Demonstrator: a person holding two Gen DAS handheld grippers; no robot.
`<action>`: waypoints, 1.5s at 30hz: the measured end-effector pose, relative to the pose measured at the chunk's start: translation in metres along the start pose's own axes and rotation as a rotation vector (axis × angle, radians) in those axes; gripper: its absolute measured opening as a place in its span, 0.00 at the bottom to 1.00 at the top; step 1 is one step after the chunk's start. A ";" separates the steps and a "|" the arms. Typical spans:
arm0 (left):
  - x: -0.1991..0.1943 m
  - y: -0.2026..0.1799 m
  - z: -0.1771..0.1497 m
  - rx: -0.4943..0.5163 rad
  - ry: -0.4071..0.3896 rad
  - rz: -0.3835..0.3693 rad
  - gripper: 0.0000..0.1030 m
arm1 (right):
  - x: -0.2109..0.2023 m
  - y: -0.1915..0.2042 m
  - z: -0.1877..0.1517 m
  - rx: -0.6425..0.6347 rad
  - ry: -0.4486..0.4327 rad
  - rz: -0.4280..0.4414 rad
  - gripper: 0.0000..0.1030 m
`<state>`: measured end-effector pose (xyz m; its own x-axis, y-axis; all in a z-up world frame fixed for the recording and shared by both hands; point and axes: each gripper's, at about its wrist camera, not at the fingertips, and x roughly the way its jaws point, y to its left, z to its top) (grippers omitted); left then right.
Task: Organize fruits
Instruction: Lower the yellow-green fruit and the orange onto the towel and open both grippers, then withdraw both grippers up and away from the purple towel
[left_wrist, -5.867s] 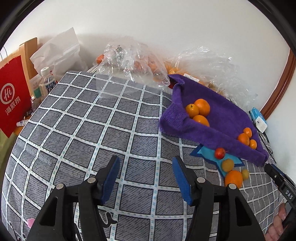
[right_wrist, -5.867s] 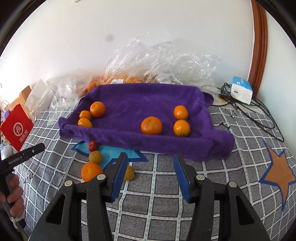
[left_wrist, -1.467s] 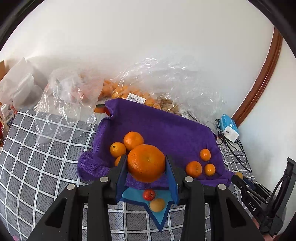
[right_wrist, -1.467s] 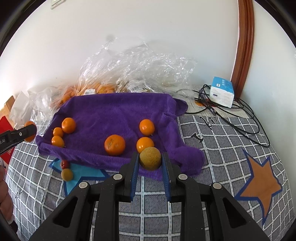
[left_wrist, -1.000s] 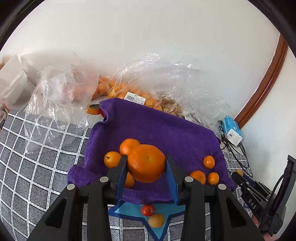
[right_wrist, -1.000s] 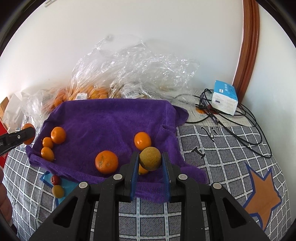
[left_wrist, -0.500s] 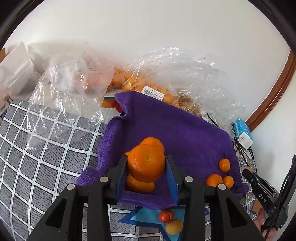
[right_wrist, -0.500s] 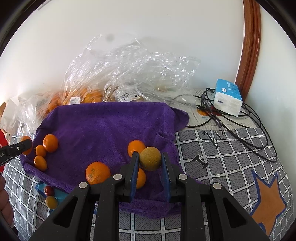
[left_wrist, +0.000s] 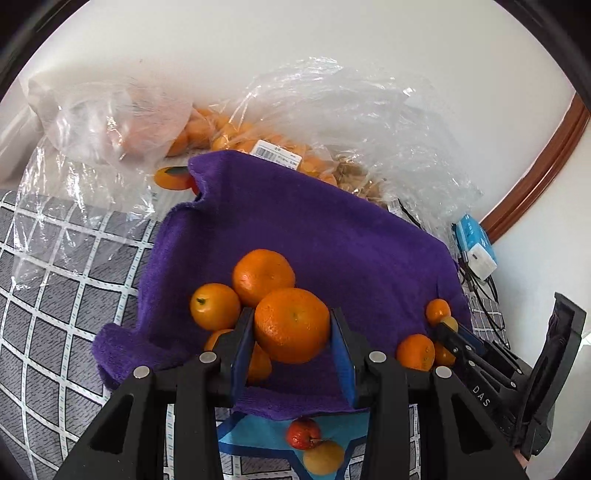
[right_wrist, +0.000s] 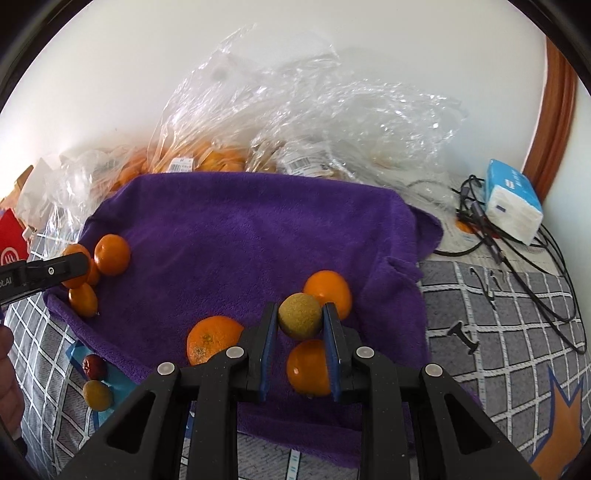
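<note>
My left gripper (left_wrist: 291, 328) is shut on a large orange (left_wrist: 291, 325), held just above the near left part of the purple towel (left_wrist: 332, 229). Several smaller oranges (left_wrist: 263, 275) lie on the towel right beside it. My right gripper (right_wrist: 300, 319) is shut on a small yellow-green fruit (right_wrist: 300, 320) over the towel (right_wrist: 258, 221), above two oranges (right_wrist: 308, 367). In the right wrist view the left gripper's tip (right_wrist: 48, 275) shows at the towel's left end. A small red fruit (left_wrist: 303, 432) and a yellow one (left_wrist: 323, 458) lie on the blue star patch below the towel.
Clear plastic bags (right_wrist: 295, 122) with more oranges are heaped behind the towel against the wall. A blue and white tissue pack (right_wrist: 513, 199) and tangled cables (right_wrist: 491, 236) sit at the right. The grey checked cover (left_wrist: 55, 277) spreads around the towel.
Both grippers have moved forward and down over the towel, each keeping its fruit. The oranges on the towel now lie close under the fingers.
</note>
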<state>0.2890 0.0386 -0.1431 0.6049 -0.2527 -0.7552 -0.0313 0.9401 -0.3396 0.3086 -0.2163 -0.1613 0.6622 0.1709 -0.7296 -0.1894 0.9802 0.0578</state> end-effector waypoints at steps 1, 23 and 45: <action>0.003 -0.002 -0.001 0.008 0.004 0.000 0.36 | 0.002 0.000 0.000 -0.001 0.000 -0.002 0.23; 0.012 -0.031 -0.015 0.186 -0.005 0.107 0.50 | -0.028 -0.002 -0.017 -0.023 0.010 -0.050 0.42; -0.099 0.022 -0.072 0.052 -0.155 0.136 0.58 | -0.116 0.030 -0.059 0.027 -0.107 -0.066 0.46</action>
<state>0.1706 0.0675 -0.1159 0.7134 -0.0879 -0.6952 -0.0823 0.9747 -0.2077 0.1832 -0.2129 -0.1147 0.7466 0.1137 -0.6555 -0.1236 0.9918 0.0313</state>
